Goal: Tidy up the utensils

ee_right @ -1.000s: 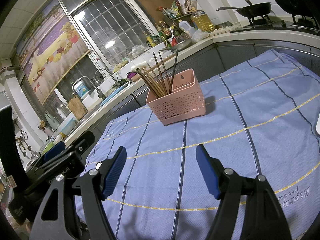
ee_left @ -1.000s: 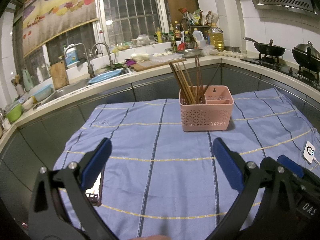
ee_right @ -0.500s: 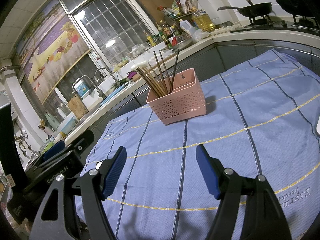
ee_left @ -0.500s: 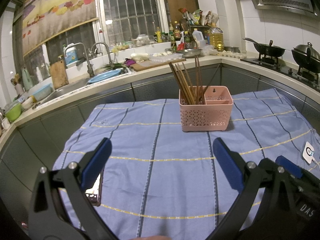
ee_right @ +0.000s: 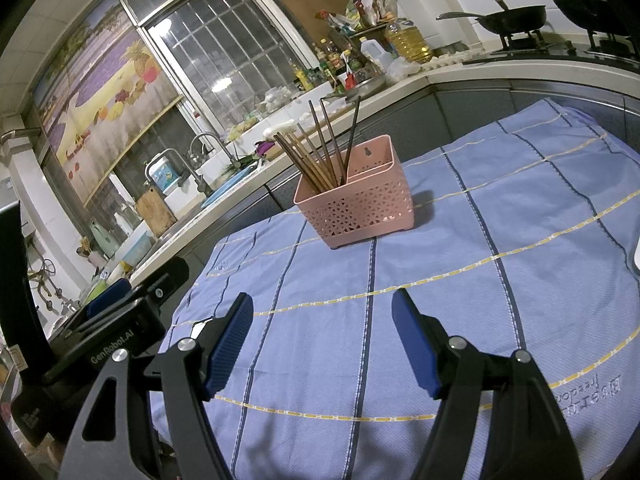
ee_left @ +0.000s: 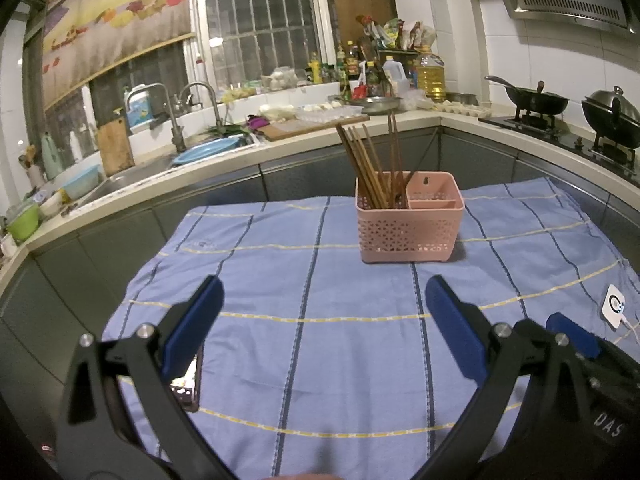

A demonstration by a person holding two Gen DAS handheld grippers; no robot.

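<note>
A pink perforated utensil basket [ee_left: 410, 232] [ee_right: 360, 210] stands on the blue striped cloth [ee_left: 320, 340] [ee_right: 500, 280], far from both grippers. Several brown chopsticks [ee_left: 372, 168] [ee_right: 316, 160] lean upright in its left compartment; the two smaller right compartments look empty. My left gripper [ee_left: 322, 296] hovers low over the near part of the cloth, jaws wide apart with nothing between them. My right gripper [ee_right: 322, 308] is likewise open and empty, beside the left one, whose black body [ee_right: 116, 344] shows at its left.
A phone [ee_left: 188, 388] lies on the cloth under the left gripper's left finger. A small white device with a cable [ee_left: 614, 308] rests at the cloth's right edge. Behind runs a counter with a sink [ee_left: 132, 172], bottles [ee_left: 360, 68] and woks on a stove [ee_left: 528, 100].
</note>
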